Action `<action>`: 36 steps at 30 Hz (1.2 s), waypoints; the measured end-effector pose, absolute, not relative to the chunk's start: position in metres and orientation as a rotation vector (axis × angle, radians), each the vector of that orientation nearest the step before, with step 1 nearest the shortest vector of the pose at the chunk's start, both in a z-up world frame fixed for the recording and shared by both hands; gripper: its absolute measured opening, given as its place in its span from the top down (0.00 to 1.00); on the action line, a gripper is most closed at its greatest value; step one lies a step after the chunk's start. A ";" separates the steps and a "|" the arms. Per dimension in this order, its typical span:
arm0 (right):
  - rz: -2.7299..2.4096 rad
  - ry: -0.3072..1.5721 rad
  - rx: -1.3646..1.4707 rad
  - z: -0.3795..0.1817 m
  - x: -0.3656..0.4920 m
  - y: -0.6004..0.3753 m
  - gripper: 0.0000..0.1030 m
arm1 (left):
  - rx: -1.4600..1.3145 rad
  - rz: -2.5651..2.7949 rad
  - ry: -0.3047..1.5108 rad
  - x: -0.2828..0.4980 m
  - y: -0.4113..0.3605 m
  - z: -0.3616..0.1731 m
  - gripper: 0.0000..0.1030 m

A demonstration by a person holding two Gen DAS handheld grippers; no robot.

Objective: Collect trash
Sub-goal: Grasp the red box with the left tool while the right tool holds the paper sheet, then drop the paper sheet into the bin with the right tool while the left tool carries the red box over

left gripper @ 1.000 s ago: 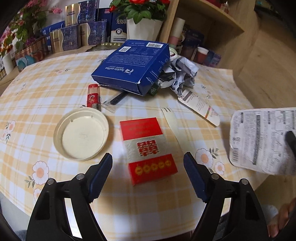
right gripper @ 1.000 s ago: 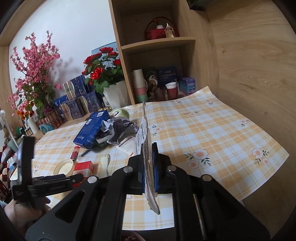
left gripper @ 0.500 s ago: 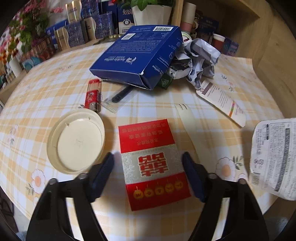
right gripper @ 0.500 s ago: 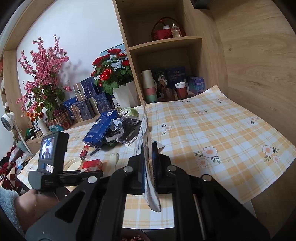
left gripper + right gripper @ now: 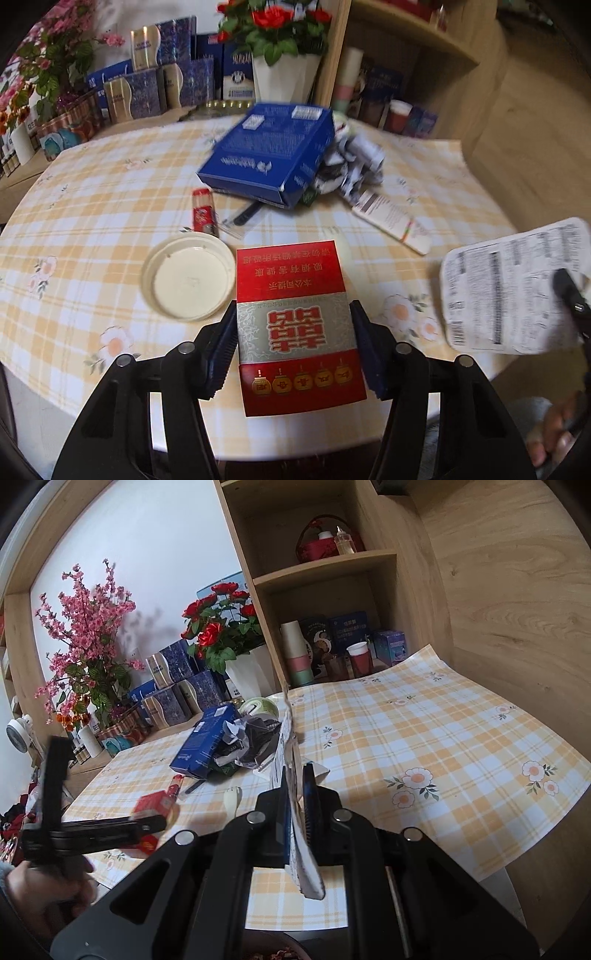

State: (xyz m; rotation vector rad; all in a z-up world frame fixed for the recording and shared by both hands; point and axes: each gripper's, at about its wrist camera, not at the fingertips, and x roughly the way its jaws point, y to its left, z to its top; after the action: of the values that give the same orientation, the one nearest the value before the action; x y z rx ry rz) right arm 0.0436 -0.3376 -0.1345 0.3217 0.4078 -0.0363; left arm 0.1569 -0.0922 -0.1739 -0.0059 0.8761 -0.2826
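Left gripper [image 5: 293, 345]: jaws closing, both pads against the long sides of the red cigarette box [image 5: 295, 325], which sits between them. In the right wrist view the box looks tilted and clear of the checked tablecloth [image 5: 110, 206], though blur leaves this uncertain.

Right gripper [image 5: 295, 794]: clamped fully on a flat white printed wrapper [image 5: 291, 775], held edge-on and off the table.

Step in hand, as judged: pickup of the box, one piece of trash per hand.

Still on the cloth: cream round lid [image 5: 188, 277] just left of the box, red lighter [image 5: 203, 214] beyond it, blue carton [image 5: 269, 155] leaning on crumpled foil wrappers [image 5: 351, 166], a white leaflet [image 5: 391, 221].

Next move calls for: firm the grip, then carry both pieces to a bin. No bin clearly in view; a dark rim at the bottom of the right wrist view cannot be identified.
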 end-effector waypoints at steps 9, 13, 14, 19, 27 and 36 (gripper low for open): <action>0.024 0.405 0.344 -0.107 0.020 -0.325 0.91 | -0.051 -0.329 0.751 0.087 -0.050 -0.123 0.45; 0.110 0.433 0.303 -0.099 0.006 -0.302 0.91 | -0.054 -0.332 0.704 0.061 -0.031 -0.112 0.45; 0.128 0.440 0.290 -0.099 0.003 -0.296 0.91 | -0.053 -0.331 0.693 0.056 -0.026 -0.110 0.45; 0.251 0.518 0.252 -0.108 -0.015 -0.262 0.91 | -0.051 -0.312 0.653 0.032 -0.004 -0.107 0.45; 0.370 0.676 0.234 -0.149 -0.017 -0.215 0.91 | -0.093 -0.265 0.656 0.014 0.024 -0.124 0.45; 0.429 1.030 0.194 -0.251 0.006 -0.170 0.94 | -0.105 -0.249 0.646 0.009 0.029 -0.142 0.45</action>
State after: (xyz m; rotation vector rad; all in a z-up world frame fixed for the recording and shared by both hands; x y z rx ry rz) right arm 0.0062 -0.1704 -0.2510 0.1938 1.0305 0.4289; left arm 0.0089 0.0286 -0.1419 -0.1045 0.6456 -0.2494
